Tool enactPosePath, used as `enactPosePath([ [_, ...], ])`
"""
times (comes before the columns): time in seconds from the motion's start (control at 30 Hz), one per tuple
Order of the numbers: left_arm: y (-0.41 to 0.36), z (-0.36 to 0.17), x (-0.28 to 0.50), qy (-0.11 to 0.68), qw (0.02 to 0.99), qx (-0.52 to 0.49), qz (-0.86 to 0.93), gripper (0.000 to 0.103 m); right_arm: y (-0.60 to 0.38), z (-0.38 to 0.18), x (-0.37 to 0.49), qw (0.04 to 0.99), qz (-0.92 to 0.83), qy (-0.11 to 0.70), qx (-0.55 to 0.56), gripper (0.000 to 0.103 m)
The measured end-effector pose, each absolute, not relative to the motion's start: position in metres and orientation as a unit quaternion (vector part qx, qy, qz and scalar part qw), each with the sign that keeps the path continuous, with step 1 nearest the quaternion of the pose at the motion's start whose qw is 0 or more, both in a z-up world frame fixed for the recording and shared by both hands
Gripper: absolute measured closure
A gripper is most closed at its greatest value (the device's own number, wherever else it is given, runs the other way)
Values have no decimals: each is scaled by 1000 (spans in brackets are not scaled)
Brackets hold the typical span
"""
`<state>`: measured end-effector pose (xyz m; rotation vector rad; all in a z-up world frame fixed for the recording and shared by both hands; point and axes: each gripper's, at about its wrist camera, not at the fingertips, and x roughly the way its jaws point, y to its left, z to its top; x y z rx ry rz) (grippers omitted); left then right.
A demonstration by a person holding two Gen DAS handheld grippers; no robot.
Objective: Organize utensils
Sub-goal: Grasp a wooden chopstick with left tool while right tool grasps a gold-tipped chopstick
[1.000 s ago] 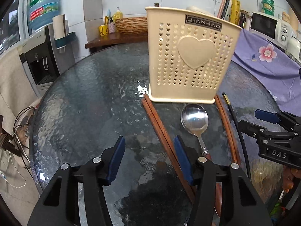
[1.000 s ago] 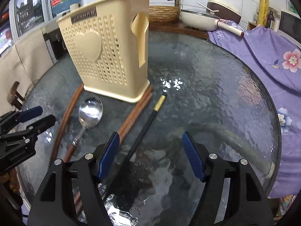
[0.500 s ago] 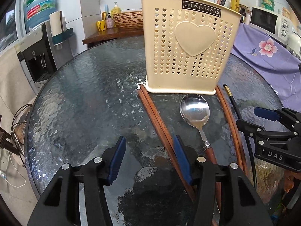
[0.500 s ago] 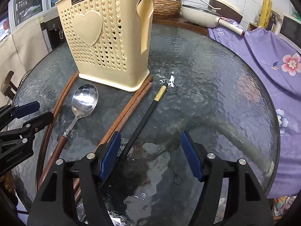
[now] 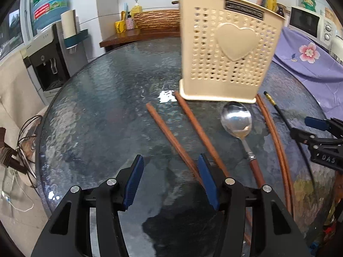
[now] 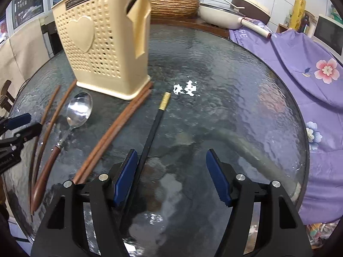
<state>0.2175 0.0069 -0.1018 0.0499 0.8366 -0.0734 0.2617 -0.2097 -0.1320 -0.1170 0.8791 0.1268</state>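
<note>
Two grippers we log over the table (image 6: 246,98): left gripper (image 5: 169,180) half open, empty; right gripper (image 6: 171,175) closing, pads clear of the black chopstick (image 6: 153,128) beside its left finger. Holder (image 5: 227,64) stands mid-table; spoon (image 5: 236,120) and brown chopsticks (image 5: 197,126) lie before it.

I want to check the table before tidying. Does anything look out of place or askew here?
Yes. The utensils lie loose on the glass table instead of in the cream holder: a spoon, brown chopsticks splayed apart on its left, a closer pair on its right, and one black chopstick alone.
</note>
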Motion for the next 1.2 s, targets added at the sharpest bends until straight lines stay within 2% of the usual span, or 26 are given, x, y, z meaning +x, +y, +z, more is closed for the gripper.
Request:
enactPosePath([
  [0.3, 23, -101, 246, 424, 905, -10, -42, 51, -207, -132, 294, 893, 77, 441, -37, 54],
  [0.6, 23, -99, 279, 438, 898, -12, -39, 52, -200, -131, 322, 891, 79, 446, -38, 59],
  [0.73, 22, -99, 294, 441, 897, -9, -32, 59, -202, -130, 335, 891, 77, 446, -35, 65],
  [0.93, 27, -97, 312, 444, 895, -10, -24, 79, -203, -128, 354, 890, 78, 448, -34, 80],
  [1.07, 25, -98, 316, 445, 895, -9, -24, 89, -202, -128, 362, 892, 75, 445, -36, 89],
  [1.2, 16, -98, 315, 446, 894, 0, -32, 91, -203, -128, 359, 892, 79, 444, -38, 93],
])
